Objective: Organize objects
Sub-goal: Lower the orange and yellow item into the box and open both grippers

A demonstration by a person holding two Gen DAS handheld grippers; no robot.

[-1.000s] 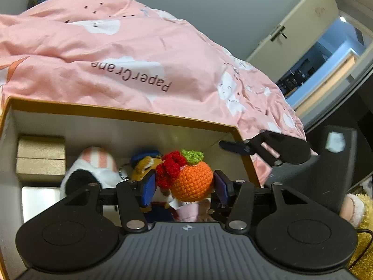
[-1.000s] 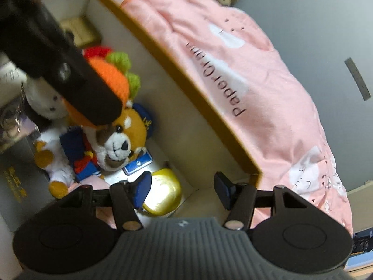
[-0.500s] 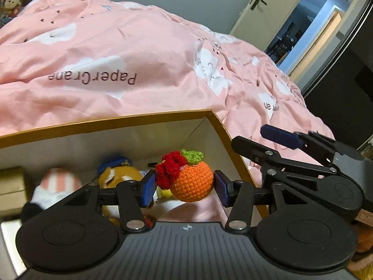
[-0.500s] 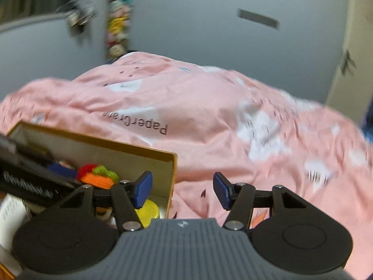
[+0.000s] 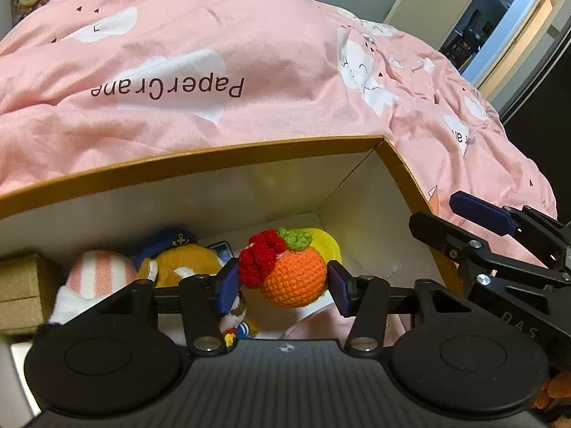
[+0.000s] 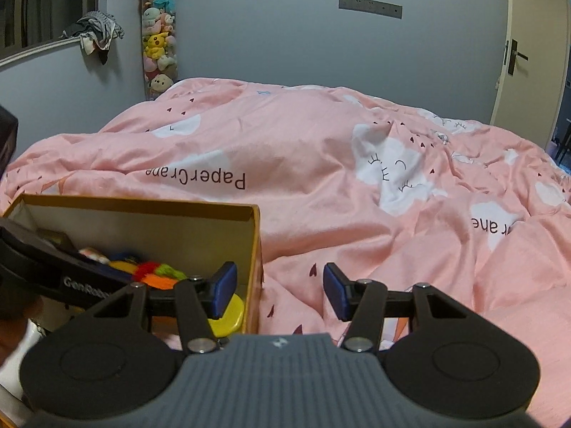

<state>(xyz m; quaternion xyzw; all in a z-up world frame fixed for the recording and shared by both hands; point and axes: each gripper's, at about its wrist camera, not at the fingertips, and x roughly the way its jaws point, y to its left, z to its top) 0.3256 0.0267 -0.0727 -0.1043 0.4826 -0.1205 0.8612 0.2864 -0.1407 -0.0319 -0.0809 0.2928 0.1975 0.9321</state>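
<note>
My left gripper (image 5: 283, 285) is shut on a crocheted orange (image 5: 296, 280) with a red flower and green leaf, pressed between its blue pads. It hangs over the right end of an open cardboard box (image 5: 214, 158) with a gold rim. Below in the box lie a brown plush with a navy cap (image 5: 185, 256), a pink-striped plush (image 5: 100, 274) and a yellow round thing (image 5: 330, 246). My right gripper (image 6: 280, 290) stands open and empty, just right of the box's corner (image 6: 255, 221) over the duvet. It also shows at the right as the right gripper (image 5: 453, 219).
A pink duvet (image 6: 321, 178) covers the bed behind and to the right of the box. Small gold boxes (image 5: 21, 285) sit at the box's left end. A hanging tube of plush toys (image 6: 158, 35) is on the far wall, and a door (image 6: 528, 53) is at the right.
The left gripper moved toward the box's right corner, still holding the orange. The right gripper rolled upright and came out of the box to its right side.
</note>
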